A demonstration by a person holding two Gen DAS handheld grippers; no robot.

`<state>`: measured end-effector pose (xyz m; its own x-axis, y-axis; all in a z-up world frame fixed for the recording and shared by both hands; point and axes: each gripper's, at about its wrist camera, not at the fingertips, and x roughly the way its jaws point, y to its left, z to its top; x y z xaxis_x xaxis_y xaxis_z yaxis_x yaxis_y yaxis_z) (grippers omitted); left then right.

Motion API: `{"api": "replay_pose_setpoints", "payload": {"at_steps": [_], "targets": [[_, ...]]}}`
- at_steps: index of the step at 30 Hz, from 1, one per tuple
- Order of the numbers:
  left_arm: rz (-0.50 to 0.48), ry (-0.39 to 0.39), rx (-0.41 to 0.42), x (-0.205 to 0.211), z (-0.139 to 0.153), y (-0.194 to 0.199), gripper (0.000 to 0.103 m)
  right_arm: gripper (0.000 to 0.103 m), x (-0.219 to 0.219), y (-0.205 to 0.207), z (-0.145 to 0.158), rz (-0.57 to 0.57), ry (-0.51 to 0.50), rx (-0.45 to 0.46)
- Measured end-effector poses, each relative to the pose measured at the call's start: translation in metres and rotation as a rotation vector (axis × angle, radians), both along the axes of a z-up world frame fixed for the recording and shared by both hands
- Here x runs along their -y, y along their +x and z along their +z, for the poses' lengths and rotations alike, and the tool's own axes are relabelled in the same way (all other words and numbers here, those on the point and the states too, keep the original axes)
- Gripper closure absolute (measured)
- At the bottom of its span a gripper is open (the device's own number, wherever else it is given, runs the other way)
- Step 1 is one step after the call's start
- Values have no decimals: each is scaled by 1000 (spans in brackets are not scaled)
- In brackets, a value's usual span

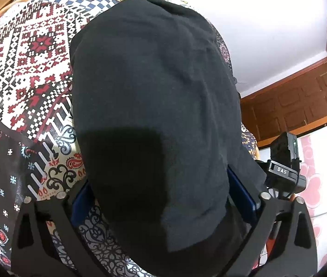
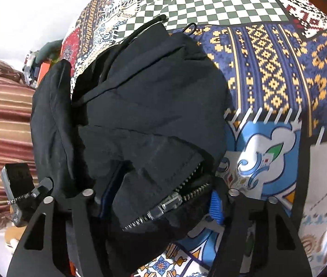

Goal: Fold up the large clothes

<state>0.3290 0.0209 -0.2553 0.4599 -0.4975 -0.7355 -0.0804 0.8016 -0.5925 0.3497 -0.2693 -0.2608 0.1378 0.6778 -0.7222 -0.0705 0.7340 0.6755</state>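
Your left gripper [image 1: 163, 198] and right gripper [image 2: 158, 198] each have jaws pinching a bunched end of the black jacket [image 2: 145, 106]; it lies over the patterned bedspread [image 2: 279, 80], probably so both ends fold together.

The left tongs [image 1: 163, 198] point forward and steeply down over the bed [image 1: 31, 53], their two black arms spread wide at the bottom of the left wrist view. A thick bundle of the black jacket [image 1: 154, 106] fills the gap between the blue pads [image 1: 244, 194], which press its sides. The right tongs [image 2: 161, 203] slope down likewise; the jacket's zipped part sits between their blue-padded fingers [image 2: 215, 205], which bear on the cloth at both sides
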Motion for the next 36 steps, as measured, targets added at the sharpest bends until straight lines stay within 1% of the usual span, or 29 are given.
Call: {"api": "replay_pose_setpoints", "payload": {"at_steps": [2,3,5,8,12,15,20,24,25,28,30,34,36], "targets": [[-9,27,16,1,5,-4,10,53,0,-3,0,-14,21,-8],[-12,33,20,2,8,-4,12,55,-1,-4,2,-18,22,-5],[-12,32,22,-1,14,-6,17,62,-2,-8,7,-29,18,3],[-15,27,28,-9,23,-7,22,69,-6,-15,27,-18,2,51],[-31,34,41,-23,42,-1,24,71,-26,-17,47,-1,-3,106],[-35,48,66,-39,65,13,26,71,-39,-11,57,-11,11,129],[-62,115,160,-61,108,31,27,71,-64,6,75,-9,41,167],[-78,159,235,-81,142,53,28,71,-97,24,97,3,42,231],[-75,163,252,-92,148,58,28,71,-103,27,102,6,45,242],[-61,155,282,-121,158,70,28,72,-132,40,115,21,46,288],[-56,149,287,-146,161,84,28,72,-154,46,120,29,36,324],[-32,129,261,-197,143,107,28,72,-199,61,111,53,16,347],[-17,127,238,-219,126,115,28,72,-226,70,97,66,-3,336]]}}
